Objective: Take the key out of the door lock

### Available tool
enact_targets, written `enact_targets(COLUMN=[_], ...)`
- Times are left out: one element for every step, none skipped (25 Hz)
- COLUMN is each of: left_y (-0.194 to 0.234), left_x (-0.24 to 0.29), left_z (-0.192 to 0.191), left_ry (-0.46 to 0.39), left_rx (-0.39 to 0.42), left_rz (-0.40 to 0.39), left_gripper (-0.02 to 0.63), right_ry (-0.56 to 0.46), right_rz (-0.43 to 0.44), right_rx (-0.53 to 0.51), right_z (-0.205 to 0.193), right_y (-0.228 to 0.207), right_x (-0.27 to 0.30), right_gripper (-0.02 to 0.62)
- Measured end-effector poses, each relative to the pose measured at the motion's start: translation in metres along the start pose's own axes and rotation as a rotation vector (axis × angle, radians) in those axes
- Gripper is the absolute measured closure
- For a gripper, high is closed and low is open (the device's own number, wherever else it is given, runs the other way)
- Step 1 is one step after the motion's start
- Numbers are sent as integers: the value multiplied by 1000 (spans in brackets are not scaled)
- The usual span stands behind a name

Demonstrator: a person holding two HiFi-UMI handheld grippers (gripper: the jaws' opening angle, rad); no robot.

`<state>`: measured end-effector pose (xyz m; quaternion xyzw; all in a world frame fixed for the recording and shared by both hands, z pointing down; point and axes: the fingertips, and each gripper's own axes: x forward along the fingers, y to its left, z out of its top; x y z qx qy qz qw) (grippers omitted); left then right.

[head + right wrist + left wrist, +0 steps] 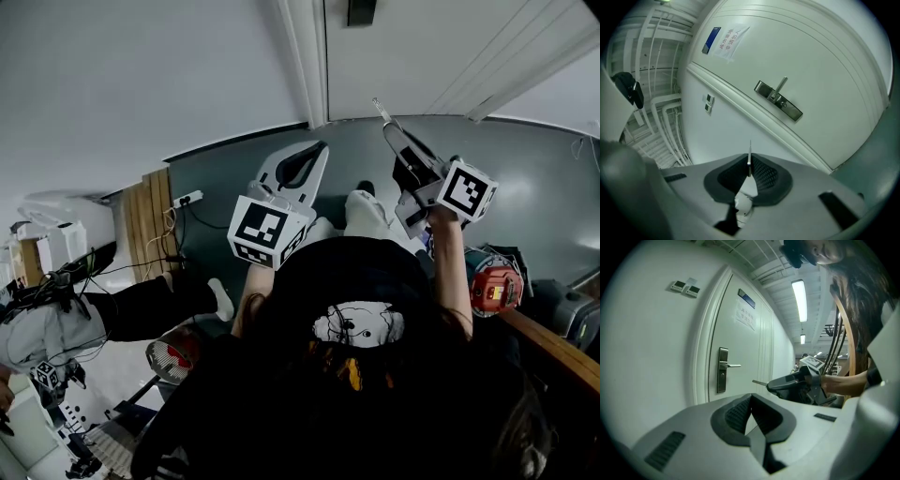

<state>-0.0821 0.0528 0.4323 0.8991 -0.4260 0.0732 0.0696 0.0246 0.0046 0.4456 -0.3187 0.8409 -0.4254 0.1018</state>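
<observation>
left gripper (750, 395) held about level, jaws together and empty, right gripper (748, 167) level, clamped on the key (749, 151).

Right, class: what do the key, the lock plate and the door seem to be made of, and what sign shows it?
The key looks like thin bright metal: a silvery glint. The lock plate looks like brushed steel: grey sheen. The door is smooth, painted white, matte; what lies under the paint cannot be told.

Closed left tongs (751, 401) face door (740, 350); right tongs (772, 385) grip key (759, 382).
</observation>
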Motion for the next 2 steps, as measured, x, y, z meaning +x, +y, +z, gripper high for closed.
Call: enact_targets(left_y=[-3, -5], left_x=[0, 1], left_z=[0, -1], left_ry=[2, 4], left_rx=[1, 1], left_rz=[-2, -4], left_gripper=[598, 598], right_ry=[0, 0], right_rz=[-2, -3], right_rx=[0, 0], right_z=[0, 0], right_y=[0, 0], right_x=[-2, -5], right_gripper=[575, 575])
